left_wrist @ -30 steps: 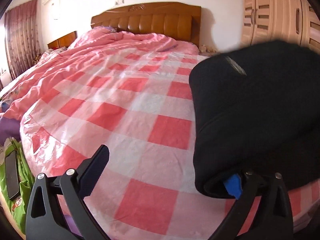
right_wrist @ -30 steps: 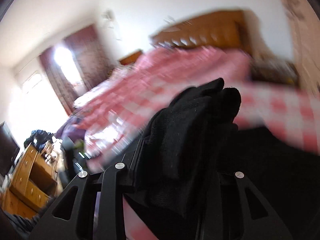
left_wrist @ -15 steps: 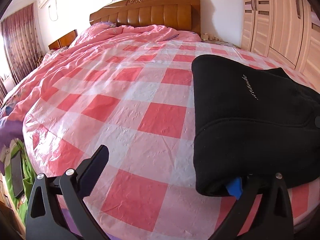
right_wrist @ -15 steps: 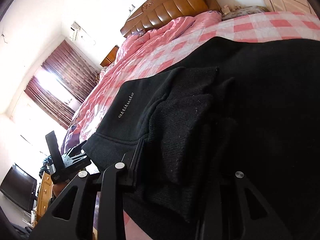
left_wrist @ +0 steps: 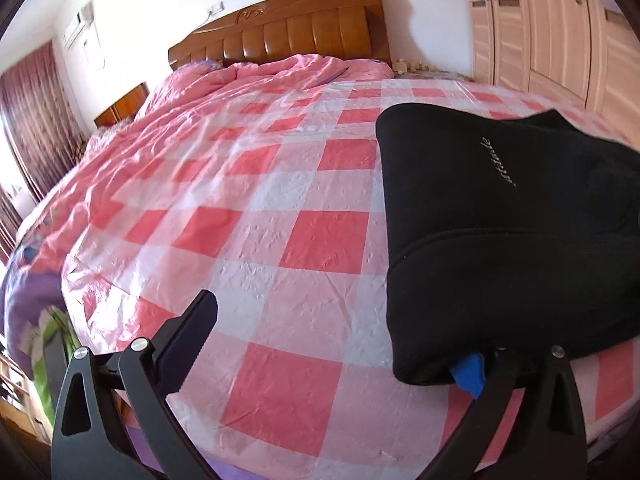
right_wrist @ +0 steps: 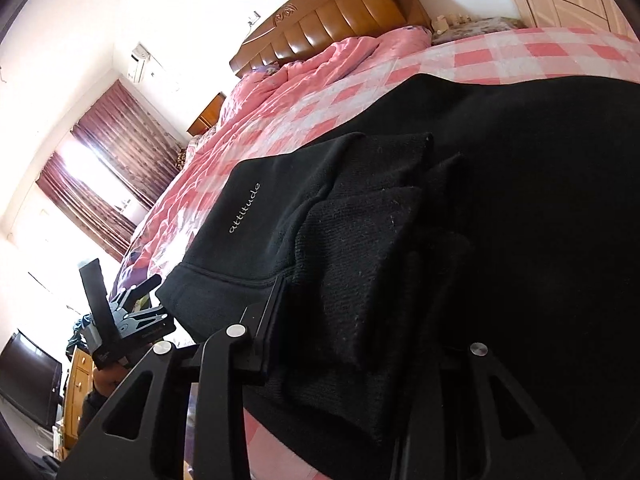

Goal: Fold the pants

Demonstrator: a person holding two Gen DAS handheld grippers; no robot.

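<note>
While the fold is being laid down, the scene holds the following, largest first.

Bed [left_wrist: 248, 184]: pink-and-white checked cover, wooden headboard [left_wrist: 288, 28] at the far end. It serves as the folding surface.

Wardrobe [left_wrist: 560, 20]: pale doors, beyond the bed's far right corner.

Curtains [right_wrist: 100, 184]: dark red, at the bright window.

Pants [left_wrist: 500, 220]: black knit with small white lettering, lying on the near right part of the bed and folded over on themselves, the rounded fold edge facing the foot of the bed. In the right wrist view a ribbed cuff or hem end lies on top of the stack.

Right gripper [right_wrist: 360, 364]: partly closed around the bunched ribbed end; its jaws have just been opening a little, with the cloth between them. Whether the pads still press on the fabric cannot be told, as the cloth hides the right finger.

Left gripper [left_wrist: 340, 344]: jaws wide apart, one finger free over the cover, the other, with its blue pad, tucked at the fold edge under the pants. Nothing is clamped.

Handling note (judgement): release the ribbed end only once it rests flat and square with the layer below, then draw both grippers back low and straight, so that neither finger drags the top layer askew.
</note>
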